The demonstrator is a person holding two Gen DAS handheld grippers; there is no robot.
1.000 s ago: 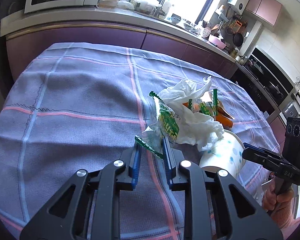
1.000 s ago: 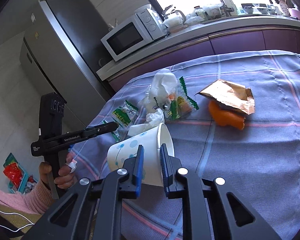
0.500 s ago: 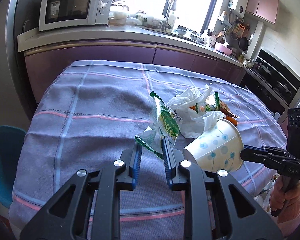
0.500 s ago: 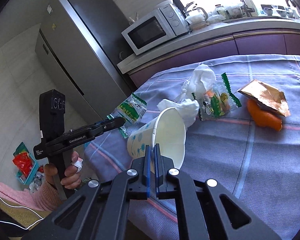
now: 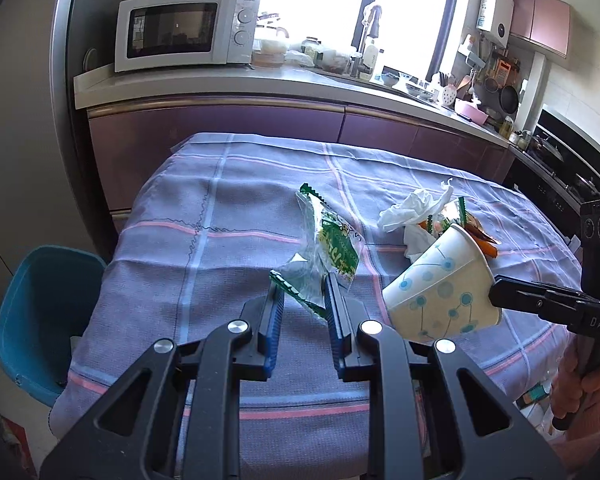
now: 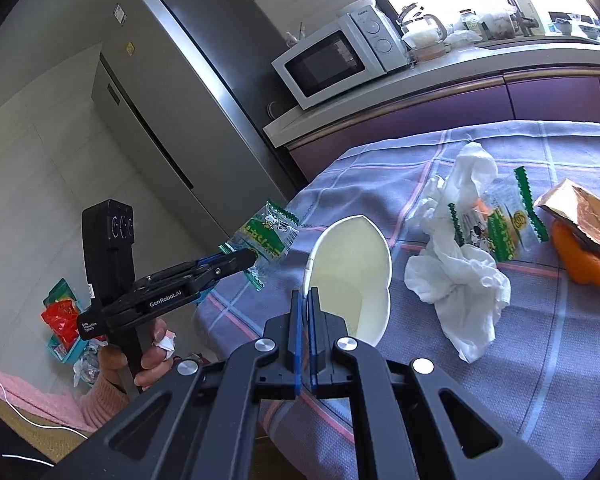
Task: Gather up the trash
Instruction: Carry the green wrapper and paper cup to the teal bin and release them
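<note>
At the far left of the left wrist view a blue bin (image 5: 40, 312) is seen beside the table (image 5: 228, 216). At centre, a green snack wrapper (image 5: 324, 252) is clamped by the left gripper (image 5: 303, 306). Right of it, the rim of a paper cup (image 6: 352, 276) is pinched between the closed fingers of the right gripper (image 6: 305, 320), above the tablecloth.

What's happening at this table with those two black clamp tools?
A person is clearing rubbish. The left gripper pinches a clear green-edged snack wrapper, lifted off the purple checked tablecloth. The right gripper is clamped on the rim of a white dotted paper cup. Crumpled white tissues remain on the cloth.
</note>
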